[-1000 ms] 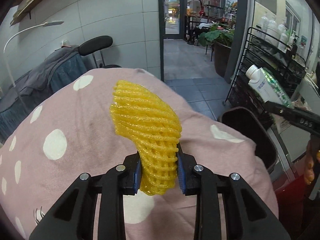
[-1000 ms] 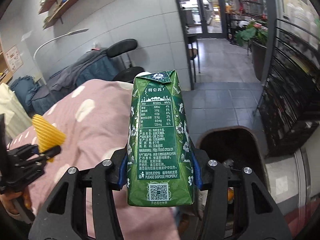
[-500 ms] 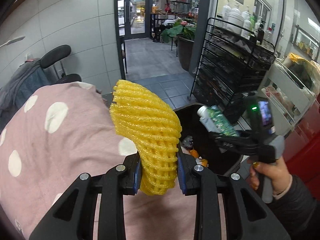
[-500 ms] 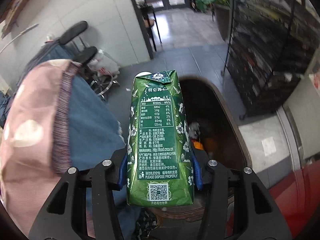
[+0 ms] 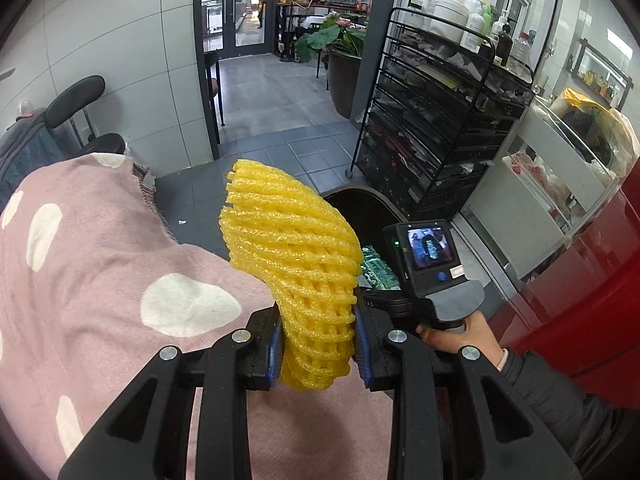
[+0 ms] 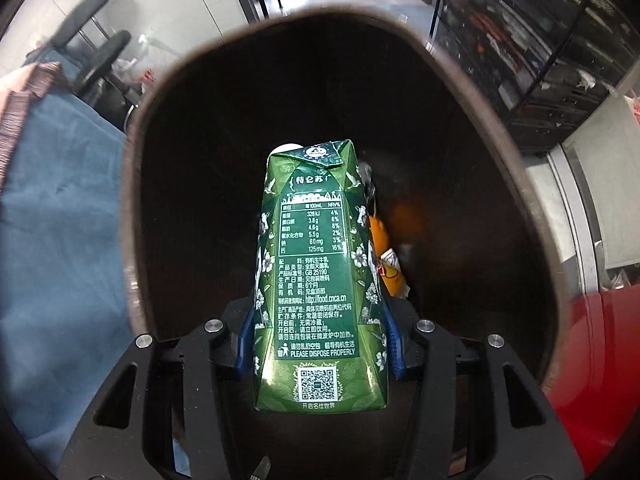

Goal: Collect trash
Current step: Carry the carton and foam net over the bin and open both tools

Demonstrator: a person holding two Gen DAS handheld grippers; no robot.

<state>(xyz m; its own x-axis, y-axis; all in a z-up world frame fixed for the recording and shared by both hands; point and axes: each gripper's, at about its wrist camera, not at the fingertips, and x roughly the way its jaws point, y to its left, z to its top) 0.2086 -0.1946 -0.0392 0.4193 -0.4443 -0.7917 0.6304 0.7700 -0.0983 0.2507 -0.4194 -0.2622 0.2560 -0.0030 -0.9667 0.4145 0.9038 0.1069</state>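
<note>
Yellow foam netting stands pinched between the blue pads of the left gripper, its jaws closed on the lower end while the upper part curls up and to the left. The left gripper sits over a pink blanket with white spots, just to the left of the dark bin on the floor.

The right gripper is right above the bin's mouth, pointing down into it, and its jaws are clamped on the sides of a green milk carton. The carton stands lengthwise along the fingers, its folded top toward the bottom of the bin, printed label and square code facing the camera. From the left wrist view the carton shows only as a green strip behind the netting, with the person's right hand on the grey handle beneath a small lit screen.

Inside the bin, beside the carton, lies an orange wrapper among other scraps too dim to name. Behind the bin stands a black wire rack with bottles on top, and a red cabinet is to the bin's right.
</note>
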